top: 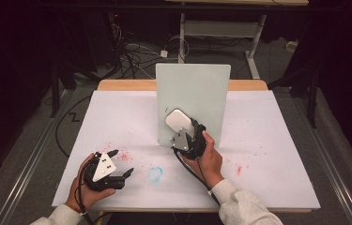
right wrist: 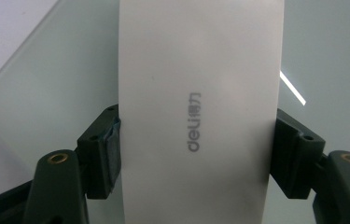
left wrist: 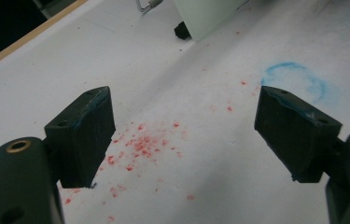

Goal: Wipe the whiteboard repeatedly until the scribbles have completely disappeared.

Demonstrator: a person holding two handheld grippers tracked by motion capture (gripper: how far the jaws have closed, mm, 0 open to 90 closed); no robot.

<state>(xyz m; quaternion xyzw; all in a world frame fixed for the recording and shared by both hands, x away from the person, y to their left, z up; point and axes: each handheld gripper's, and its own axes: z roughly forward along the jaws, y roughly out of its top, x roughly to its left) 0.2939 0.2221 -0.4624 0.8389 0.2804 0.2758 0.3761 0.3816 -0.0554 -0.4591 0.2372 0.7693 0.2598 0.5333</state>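
Right gripper (top: 186,132) pinches a white whiteboard eraser (top: 179,121) by its two long edges; in the right gripper view both black pads press flat against the eraser's (right wrist: 200,116) sides, grey "deli" logo facing the camera. Eraser face lies against the upright pale-green board (top: 197,89), which stands directly ahead of the jaws. A short white streak shows on the board (right wrist: 292,87) just right of the eraser. Person's right hand (top: 209,159) wraps the gripper body from below, cable trailing toward the sleeve.

Left gripper (top: 117,164) sits low over the white table sheet (top: 267,140), well apart from the board, jaws spread wide with nothing between them. Left gripper view: red crumbs (left wrist: 144,144) scattered on the sheet between and just beyond the pads; a smudged blue ring (left wrist: 298,81) lies just past the right-hand pad. In the high view the same blue ring (top: 156,174) lies just to the right of the left gripper's jaws.
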